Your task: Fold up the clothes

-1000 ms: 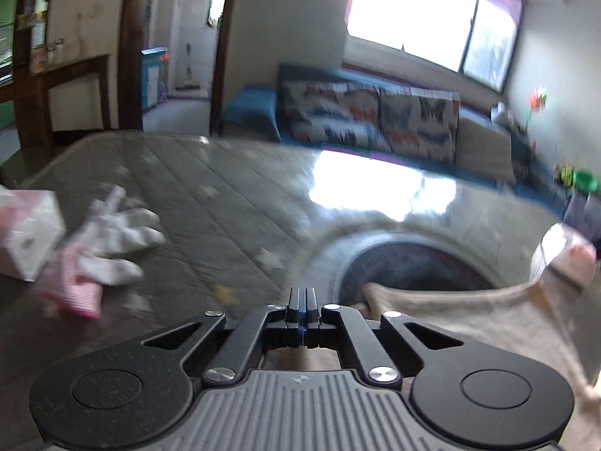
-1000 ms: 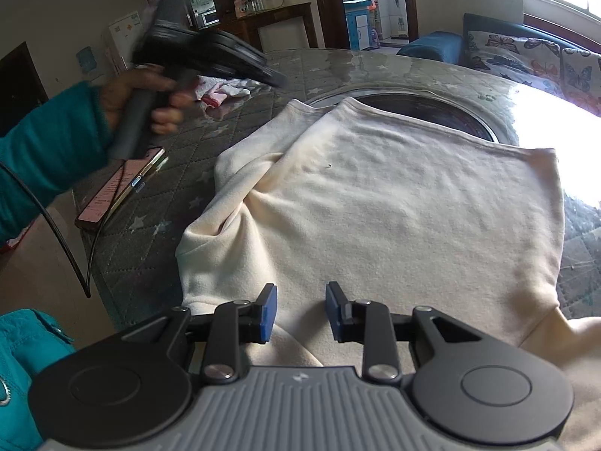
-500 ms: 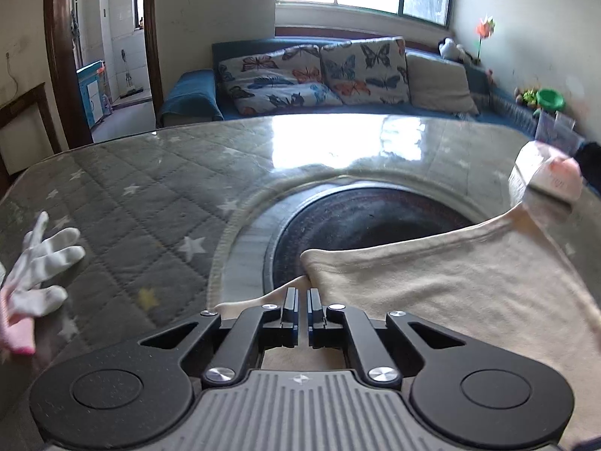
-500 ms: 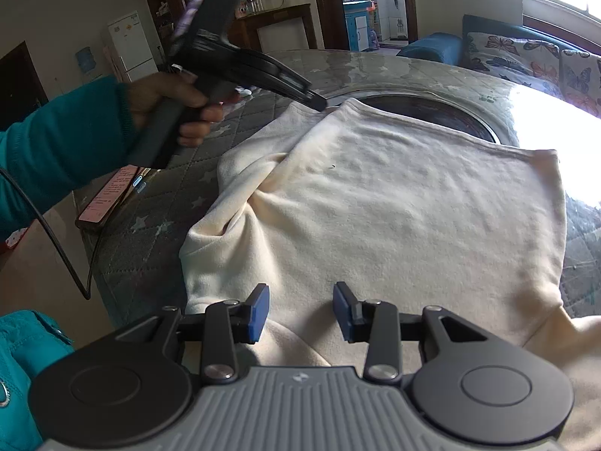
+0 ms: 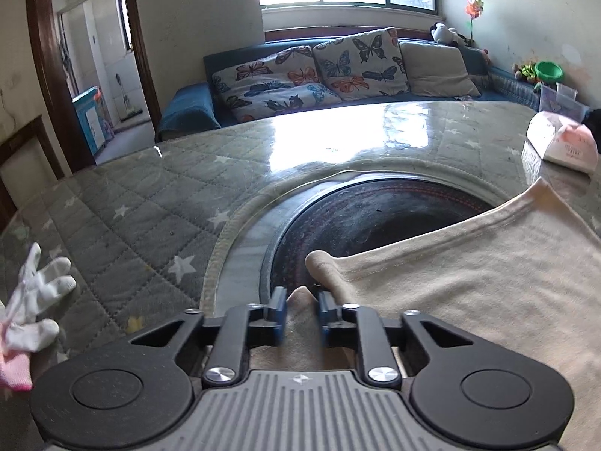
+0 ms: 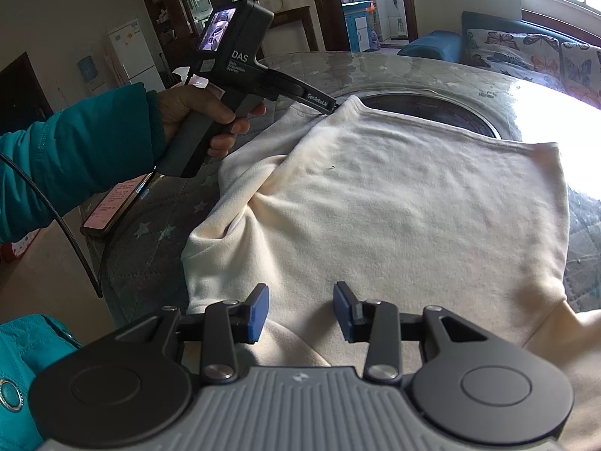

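Note:
A cream garment point(image 6: 394, 203) lies spread on the quilted grey table, with a bunched sleeve at its left side. In the left wrist view the garment point(image 5: 469, 274) fills the lower right. My left gripper point(image 5: 301, 310) is open, its blue pads either side of a cloth corner at the garment's far left edge. In the right wrist view the left gripper point(image 6: 330, 107) reaches that far corner, held by a hand in a teal sleeve. My right gripper point(image 6: 300, 314) is open and empty, just above the garment's near edge.
A round dark inset point(image 5: 375, 221) sits in the table's middle, partly under the garment. White and pink gloves point(image 5: 33, 300) lie at the left. A pink tissue box point(image 5: 563, 143) stands far right. A phone point(image 6: 116, 206) lies near the table's left edge.
My left gripper swung toward the garment's far corner, lowered onto it and opened from shut. My right gripper opened wider and stayed in place.

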Demonstrator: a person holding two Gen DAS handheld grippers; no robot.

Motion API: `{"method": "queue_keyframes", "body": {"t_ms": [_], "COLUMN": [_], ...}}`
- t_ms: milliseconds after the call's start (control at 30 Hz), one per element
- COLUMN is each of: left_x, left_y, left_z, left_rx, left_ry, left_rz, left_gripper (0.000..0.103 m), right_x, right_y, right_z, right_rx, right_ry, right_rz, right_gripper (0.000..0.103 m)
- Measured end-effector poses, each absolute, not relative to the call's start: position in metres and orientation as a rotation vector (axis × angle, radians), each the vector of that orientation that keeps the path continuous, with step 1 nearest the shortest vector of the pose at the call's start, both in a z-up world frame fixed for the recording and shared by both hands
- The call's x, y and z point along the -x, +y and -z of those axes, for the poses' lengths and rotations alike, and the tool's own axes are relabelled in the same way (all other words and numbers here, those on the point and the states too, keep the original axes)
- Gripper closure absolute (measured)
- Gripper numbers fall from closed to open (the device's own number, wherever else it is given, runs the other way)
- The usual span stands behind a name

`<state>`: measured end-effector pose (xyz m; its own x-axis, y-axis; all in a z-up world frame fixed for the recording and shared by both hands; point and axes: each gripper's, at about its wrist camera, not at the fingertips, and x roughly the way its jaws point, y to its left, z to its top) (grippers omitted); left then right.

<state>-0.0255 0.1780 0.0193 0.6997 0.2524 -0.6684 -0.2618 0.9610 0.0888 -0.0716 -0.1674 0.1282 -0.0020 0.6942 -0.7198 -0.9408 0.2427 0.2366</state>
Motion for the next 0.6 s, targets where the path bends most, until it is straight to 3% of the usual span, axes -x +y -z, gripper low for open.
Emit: {"method": "queue_keyframes", "body": {"t_ms": [167,400,600], "left_x": [0.062,0.179,0.254], "left_y": [0.191,0.232,0.261], "left_z": [-0.041,-0.093,-0.094], "left_rx": [0.099,0.269,0.257], "left_ry": [0.648,0.442,0.481], "left_rz": [-0.324,-0.368,-0.433], "left_gripper": [0.099,0.099,0.099], "right_x": [0.072,0.076,0.083], "right_y": [-0.166,-0.165,-0.163], "right_z": [-0.128,-0.129,-0.143], "right_rx": [0.357,0.376,0.407], "right_ry": [0.858,0.847,0.801], "right_rz": [-1.321,-1.299,-1.287], "right_gripper": [0.065,0.065,0.064]}}
